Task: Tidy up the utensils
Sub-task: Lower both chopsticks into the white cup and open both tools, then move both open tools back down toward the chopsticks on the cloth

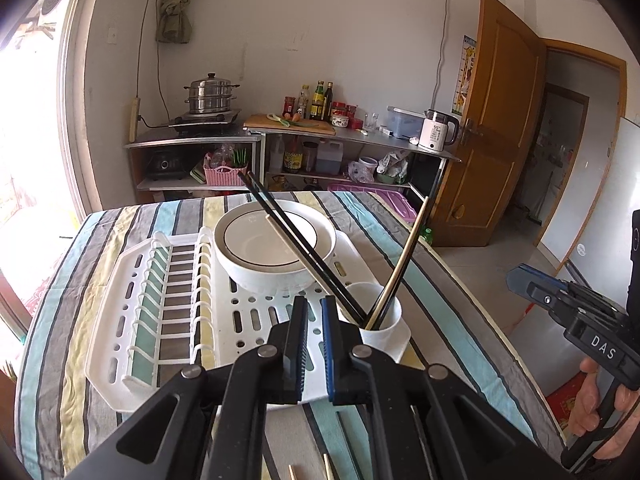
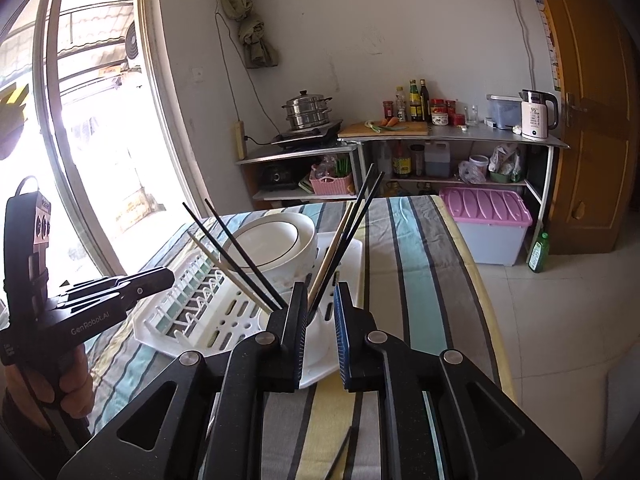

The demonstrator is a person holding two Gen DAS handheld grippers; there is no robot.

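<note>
Chopsticks (image 1: 298,246) stand fanned out in the white cup (image 1: 382,322) at the rack's near right corner, dark ones and pale wooden ones leaning both ways. Left gripper (image 1: 314,344) hovers just short of that cup, jaws parted a little with nothing between them. Right gripper (image 2: 320,332) hangs on the other side of the cup, jaws apart and empty too, the cup showing in the gap. Beyond them, a stack of white bowls (image 1: 276,248) sits on the white dish rack (image 1: 168,304), all on the striped tablecloth (image 2: 424,280). Down at the near edge, more sticks (image 2: 340,452) lie on the cloth, possibly two or three; it's hard to count.
</note>
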